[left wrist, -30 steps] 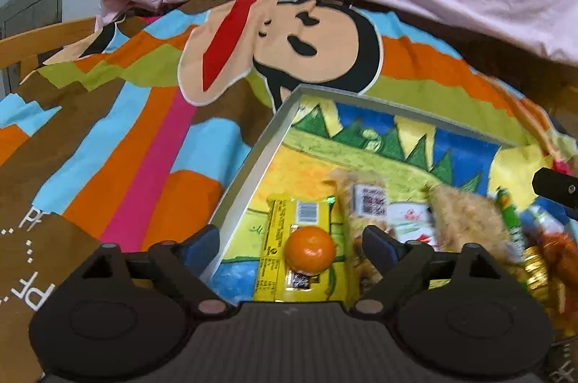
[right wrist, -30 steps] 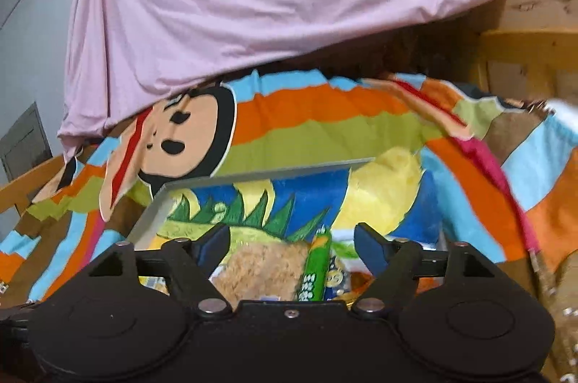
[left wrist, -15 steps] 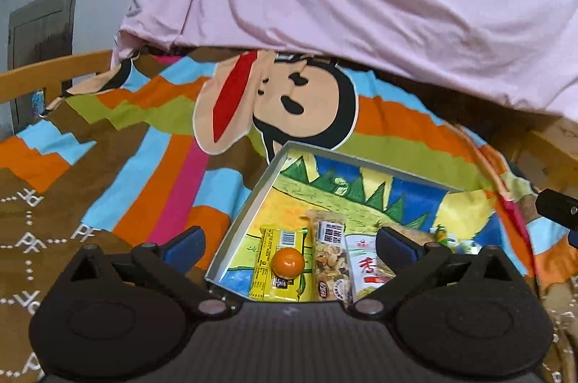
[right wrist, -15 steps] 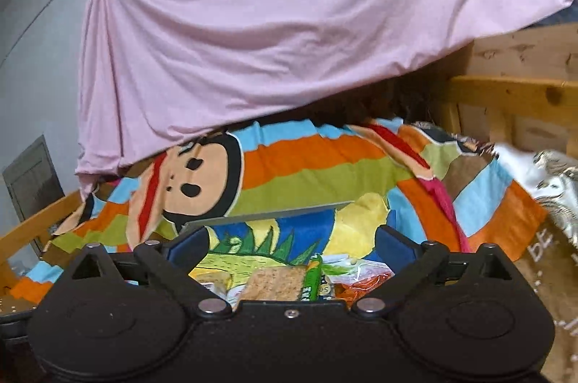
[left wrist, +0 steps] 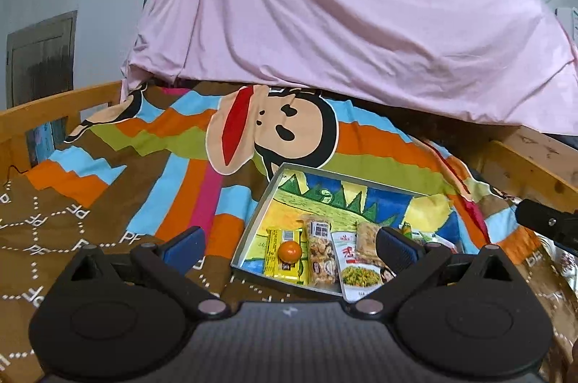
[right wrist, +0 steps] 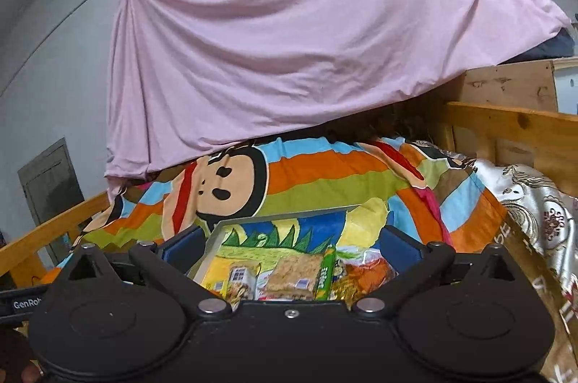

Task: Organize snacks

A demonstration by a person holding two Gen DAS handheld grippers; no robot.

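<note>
Scene: a shallow tray (left wrist: 253, 231) with a painted landscape floor lies on a striped cartoon-monkey blanket (left wrist: 173, 173) spread over a wooden-framed bed, a pink sheet (left wrist: 325, 21) draped behind

Snacks: packets lie side by side in a row along the tray's near edge, flat and label-up, which reads as sorting largely done

Left end of row: a small orange (left wrist: 289, 251) sits on top of a yellow packet (left wrist: 285, 262); a clear bag of nuts (left wrist: 321, 254) lies just beside it at 3 o'clock, then a white packet (left wrist: 356, 265)

Right end of row: a crumbly cracker pack (right wrist: 294, 276) with a green stick pack (right wrist: 326, 271) touching its 3 o'clock side, foil-wrapped bits beyond

Left gripper (left wrist: 289, 244): jaws spread wide with nothing pinched; the right jaw has just been opening further; orange and nut bag show in the gap, lower and apart from the pads

Right gripper (right wrist: 289, 244): jaws spread wide and empty, having just been opening; cracker pack and green stick lie between the fingers at 6 o'clock, untouched

Why so held: both tongs hang clear of the tray, likely a release after placing

Judgement: next move may be a fresh pick or a finish
</note>
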